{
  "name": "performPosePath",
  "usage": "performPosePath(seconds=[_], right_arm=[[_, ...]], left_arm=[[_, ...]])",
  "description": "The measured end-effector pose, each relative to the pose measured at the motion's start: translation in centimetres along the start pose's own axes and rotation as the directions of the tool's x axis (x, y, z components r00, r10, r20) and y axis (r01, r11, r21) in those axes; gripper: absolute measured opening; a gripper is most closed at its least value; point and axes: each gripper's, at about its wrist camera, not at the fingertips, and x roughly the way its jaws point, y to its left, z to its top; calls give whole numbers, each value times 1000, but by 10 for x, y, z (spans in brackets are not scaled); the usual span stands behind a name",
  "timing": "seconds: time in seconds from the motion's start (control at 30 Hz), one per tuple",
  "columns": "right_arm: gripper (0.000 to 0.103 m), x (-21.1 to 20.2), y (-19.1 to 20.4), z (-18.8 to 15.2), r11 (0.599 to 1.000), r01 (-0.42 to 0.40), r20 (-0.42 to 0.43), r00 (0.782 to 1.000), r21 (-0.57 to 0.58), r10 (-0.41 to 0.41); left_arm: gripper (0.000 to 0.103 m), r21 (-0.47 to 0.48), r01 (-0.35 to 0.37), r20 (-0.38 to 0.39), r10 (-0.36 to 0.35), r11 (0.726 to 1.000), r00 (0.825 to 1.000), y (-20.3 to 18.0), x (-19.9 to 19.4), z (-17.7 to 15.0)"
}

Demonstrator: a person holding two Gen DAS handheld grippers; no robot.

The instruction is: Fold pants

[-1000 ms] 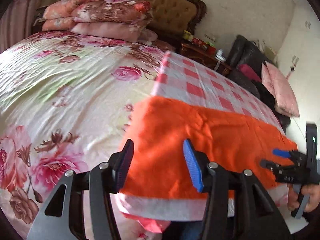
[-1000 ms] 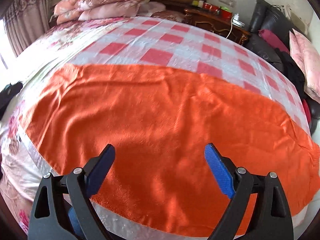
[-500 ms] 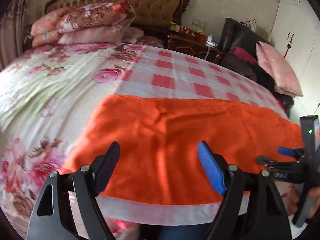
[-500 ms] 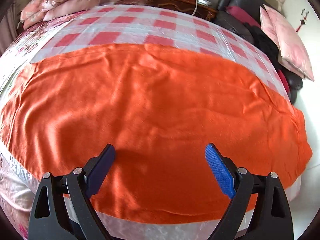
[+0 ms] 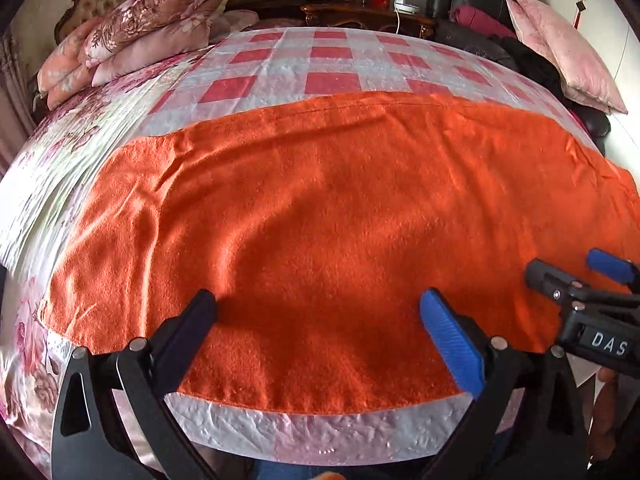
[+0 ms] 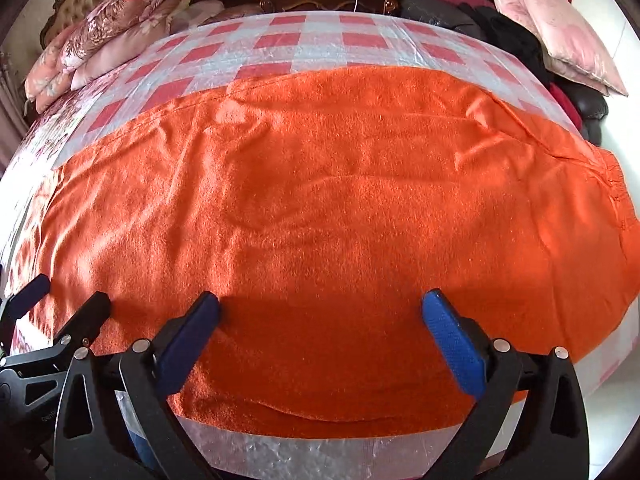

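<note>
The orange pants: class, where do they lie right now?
In both wrist views the orange pants lie spread flat across the near end of the checked cover, just ahead of both open grippers, left and right.

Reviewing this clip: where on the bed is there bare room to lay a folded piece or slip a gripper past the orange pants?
Free: the checkered sheet between the orange pants and the nightstand, and the floral cover left of the pants. A narrow checkered strip lies bare along the near edge. Crowded: the stacked pillows at far left and the pink cushion with dark clothes at far right.

Pants [image 5: 340, 220] flat across bed [image 5: 328, 52], pillows [image 5: 140, 36] behind.
</note>
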Motion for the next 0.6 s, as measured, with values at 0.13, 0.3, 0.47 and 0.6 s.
performPosePath(seconds=[0.13, 0.3, 0.47, 0.6], right_arm=[[99, -1, 1, 0, 1000, 0, 4, 1000, -5, 0], [99, -1, 1, 0, 1000, -7, -5, 1000, -24, 7], [99, -1, 1, -1, 999, -14, -11, 1000, -45, 14], [99, 0, 1, 0, 999, -14, -19, 1000, -46, 13]], left_arm=[[102, 0, -14, 9, 14, 1000, 1000, -1, 1, 1], [102, 6, -22, -4, 22, 1000, 1000, -1, -2, 3], [102, 65, -151, 47, 148, 986, 988, 16, -3, 8], [102, -15, -201, 44, 202, 979, 978, 63, 1, 14]])
